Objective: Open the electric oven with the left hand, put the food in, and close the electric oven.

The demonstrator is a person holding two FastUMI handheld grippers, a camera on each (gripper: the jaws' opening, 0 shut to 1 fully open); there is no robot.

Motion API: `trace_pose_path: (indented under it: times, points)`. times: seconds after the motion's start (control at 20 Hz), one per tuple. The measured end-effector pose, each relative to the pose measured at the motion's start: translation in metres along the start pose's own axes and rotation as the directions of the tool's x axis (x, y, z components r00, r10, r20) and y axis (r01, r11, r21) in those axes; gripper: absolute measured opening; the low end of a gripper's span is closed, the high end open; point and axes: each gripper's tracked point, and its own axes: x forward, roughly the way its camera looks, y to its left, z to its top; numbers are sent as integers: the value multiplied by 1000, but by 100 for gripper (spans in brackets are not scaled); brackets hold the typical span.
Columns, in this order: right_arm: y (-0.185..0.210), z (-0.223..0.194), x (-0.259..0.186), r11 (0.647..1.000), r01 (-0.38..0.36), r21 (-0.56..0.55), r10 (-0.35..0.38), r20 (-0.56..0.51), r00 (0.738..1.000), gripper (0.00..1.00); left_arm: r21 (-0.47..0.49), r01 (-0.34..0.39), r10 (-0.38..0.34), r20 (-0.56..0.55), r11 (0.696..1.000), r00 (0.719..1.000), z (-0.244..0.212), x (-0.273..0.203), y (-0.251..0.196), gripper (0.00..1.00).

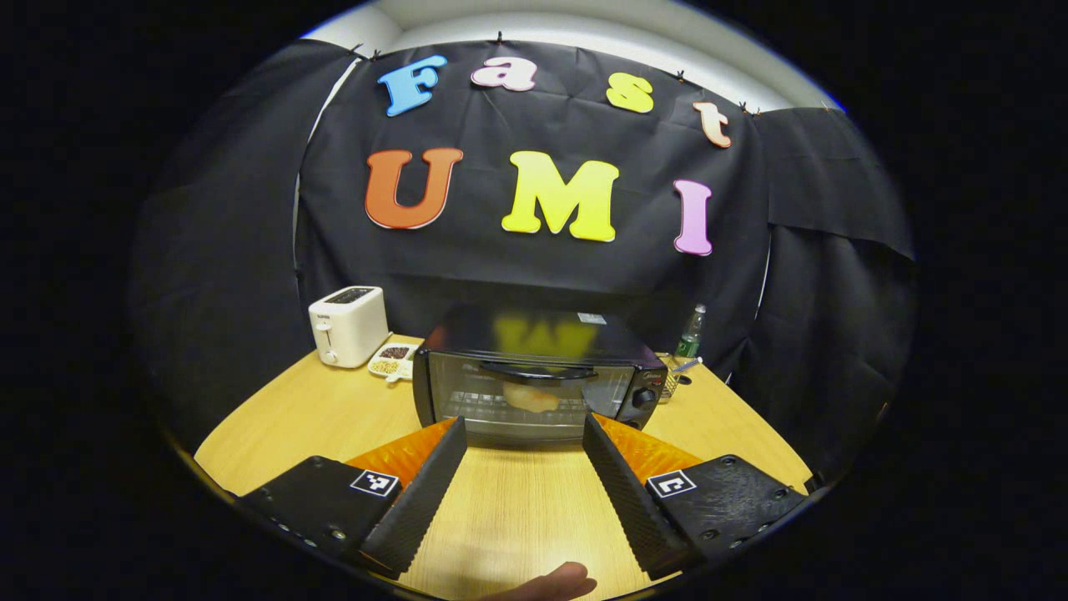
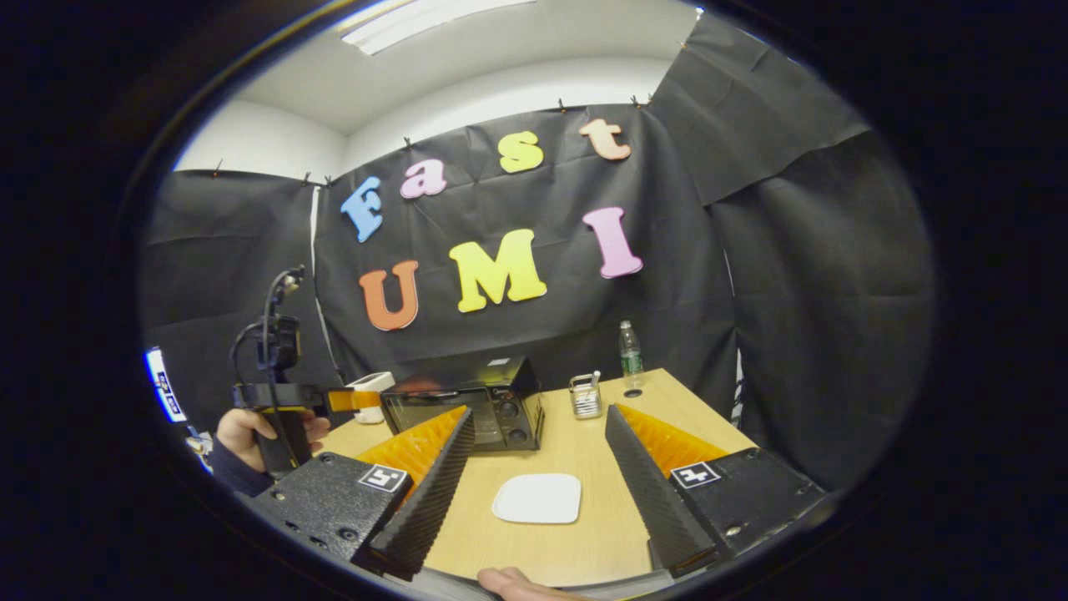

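The black electric oven (image 1: 534, 380) stands in the middle of the wooden table, its glass door closed under a curved handle (image 1: 538, 373). A pale piece of food (image 1: 531, 397) lies on the rack behind the glass. My left gripper (image 1: 524, 426) is open a short way in front of the door, touching nothing. In the right gripper view, my right gripper (image 2: 541, 417) hangs open and empty above a bare white plate (image 2: 538, 498). The oven (image 2: 467, 405) sits beyond it to the left. Farther left, a hand (image 2: 242, 434) holds the left gripper (image 2: 365, 399) before the oven.
A white toaster (image 1: 348, 325) and a small dish of beans (image 1: 392, 361) stand left of the oven. A green bottle (image 1: 689, 334) and a wire holder (image 1: 672, 380) stand to its right. The table (image 1: 509, 517) ends close behind my fingers.
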Motion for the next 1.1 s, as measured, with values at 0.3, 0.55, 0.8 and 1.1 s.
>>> trace_pose_path:
  times: [0.3, 0.55, 0.8, 1.1]
  points:
    - [6, 32, -11, 999, 15, -36, -13, 66, 998, 100, 28, 29, -32, 114, 999, 993, 33, -77, -11, 92]
    - [13, 46, -17, 999, 28, -29, -25, 84, 996, 95, 93, 15, -39, 266, 996, 963, 56, -132, -19, 92]
    - [17, 66, -28, 995, 53, -80, -42, 129, 991, 96, 142, -30, -20, 336, 989, 942, 56, -174, -26, 93]
    - [12, 65, -43, 995, 69, -67, -61, 113, 992, 96, 201, 42, -112, 350, 979, 930, 47, -208, -51, 95]
